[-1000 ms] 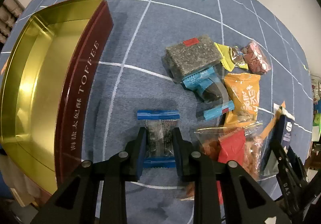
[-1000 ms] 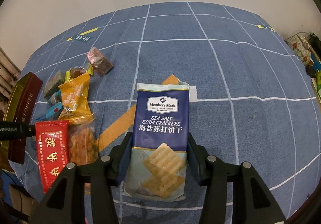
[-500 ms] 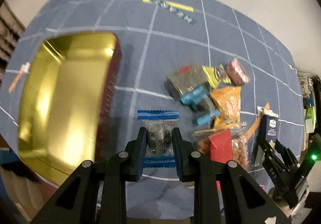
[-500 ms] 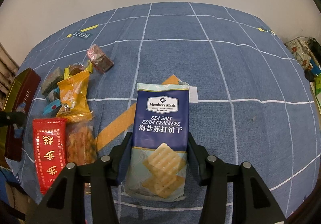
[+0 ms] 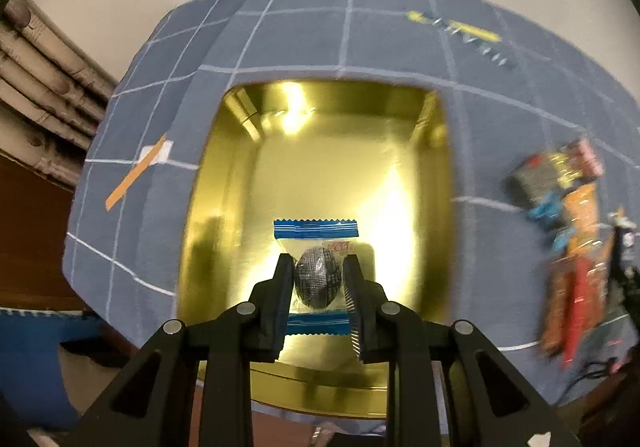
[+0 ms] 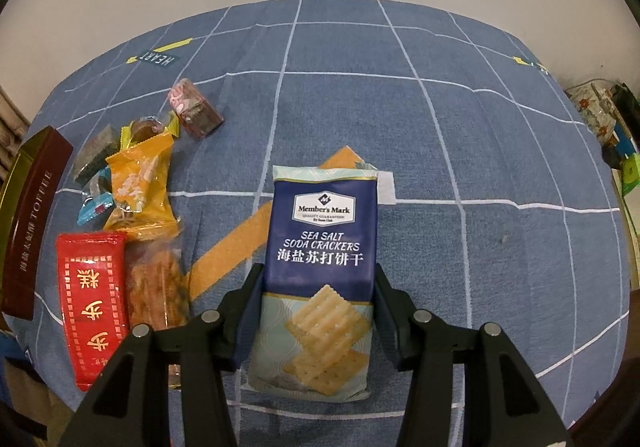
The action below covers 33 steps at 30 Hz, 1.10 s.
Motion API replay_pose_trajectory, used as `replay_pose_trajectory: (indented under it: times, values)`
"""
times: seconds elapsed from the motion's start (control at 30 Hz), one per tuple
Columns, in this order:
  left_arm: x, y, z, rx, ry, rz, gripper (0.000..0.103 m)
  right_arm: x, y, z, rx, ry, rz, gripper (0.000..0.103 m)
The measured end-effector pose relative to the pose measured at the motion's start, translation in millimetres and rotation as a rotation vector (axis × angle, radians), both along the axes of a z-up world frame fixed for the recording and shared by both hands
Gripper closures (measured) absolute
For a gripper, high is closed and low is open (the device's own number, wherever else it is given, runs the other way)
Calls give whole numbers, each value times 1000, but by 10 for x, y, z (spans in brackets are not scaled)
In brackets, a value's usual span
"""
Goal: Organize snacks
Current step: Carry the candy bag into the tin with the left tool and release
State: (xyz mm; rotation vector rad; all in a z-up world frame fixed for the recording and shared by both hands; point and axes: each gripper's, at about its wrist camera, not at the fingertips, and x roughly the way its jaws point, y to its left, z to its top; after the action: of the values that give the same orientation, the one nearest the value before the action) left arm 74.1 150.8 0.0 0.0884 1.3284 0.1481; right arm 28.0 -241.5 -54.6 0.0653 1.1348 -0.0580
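My left gripper [image 5: 317, 279] is shut on a small clear snack packet with blue ends [image 5: 316, 267] and holds it above the open gold toffee tin [image 5: 320, 151]. My right gripper [image 6: 318, 287] is shut on a blue Member's Mark soda cracker pack [image 6: 322, 231], which lies on the blue grid cloth. The tin's dark red side shows at the far left of the right wrist view [image 6: 32, 223].
A pile of snacks lies left of the cracker pack: a red packet [image 6: 92, 303], an orange packet [image 6: 140, 183], a clear bag of orange pieces [image 6: 156, 287], a pink-wrapped block [image 6: 196, 113]. The same pile blurs at the right in the left wrist view [image 5: 568, 231]. The table edge is close at left.
My left gripper has lifted the small blue-ended packet off the cloth and carried it left, over the open tin. My right gripper and the cracker pack have stayed put.
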Motion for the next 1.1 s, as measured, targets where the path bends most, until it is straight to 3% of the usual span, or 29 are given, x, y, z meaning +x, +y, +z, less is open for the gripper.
replay_pose_trajectory:
  times: [0.23,0.63,1.1]
  values:
    - [55,286,-257,19,30,-6,81,25,41,-7,-31,15,2,52]
    - [329,374,-459,10,17,-52,80,27,57,-14,-42,13,5,52]
    - [500,371,-465,43,10,-66,77,31,56,-18,-42,15,3,52]
